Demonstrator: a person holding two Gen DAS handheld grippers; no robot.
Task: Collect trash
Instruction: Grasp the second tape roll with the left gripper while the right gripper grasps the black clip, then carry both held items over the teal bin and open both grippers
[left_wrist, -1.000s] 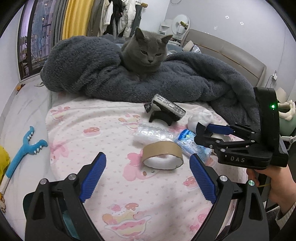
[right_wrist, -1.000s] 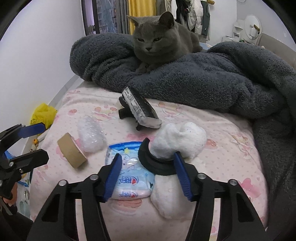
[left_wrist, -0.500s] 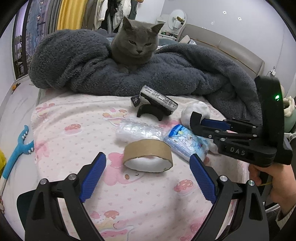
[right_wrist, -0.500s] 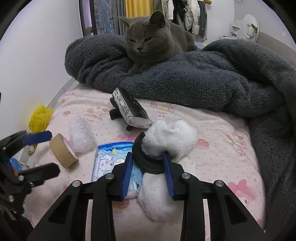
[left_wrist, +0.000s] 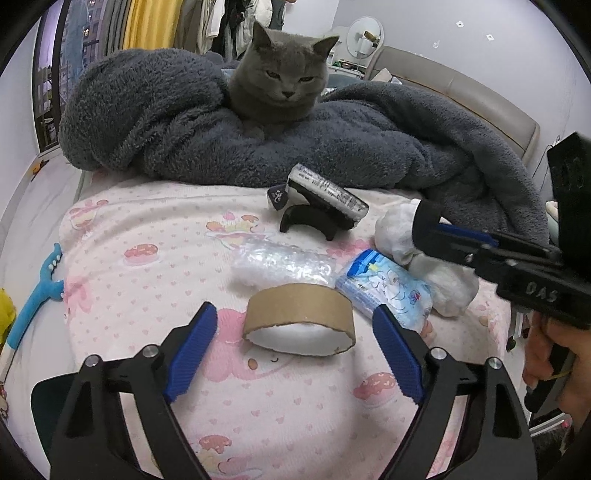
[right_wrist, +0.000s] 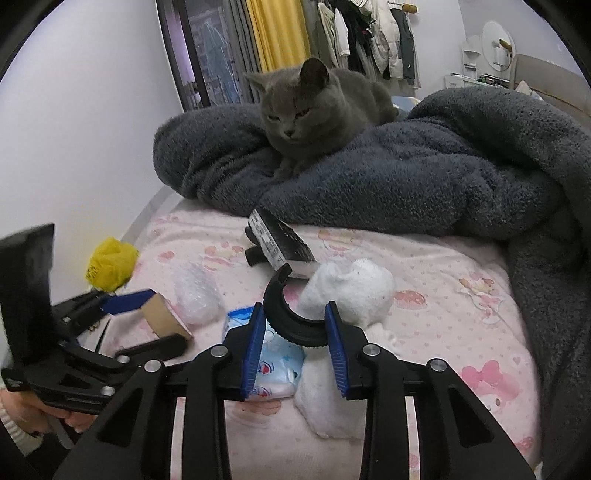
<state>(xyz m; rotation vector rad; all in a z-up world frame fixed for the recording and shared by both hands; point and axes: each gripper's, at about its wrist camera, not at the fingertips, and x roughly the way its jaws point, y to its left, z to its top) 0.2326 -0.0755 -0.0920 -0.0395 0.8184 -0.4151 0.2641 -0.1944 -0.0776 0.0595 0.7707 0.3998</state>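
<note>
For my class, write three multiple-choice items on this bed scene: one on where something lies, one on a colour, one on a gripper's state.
1. Where does the cardboard tape core lie?
A. between the left gripper's open fingers
B. on the grey blanket
C. under the cat

2. What colour is the cat?
A. white
B. grey
C. ginger

3. What is the right gripper doing?
A. hanging open
B. clamping a black curved plastic piece
C. clamping the tissue pack

Key: 1 A, the core sits on the pink sheet between the blue pads; 2 B, grey fur; 3 B, the pads press the black piece.
</note>
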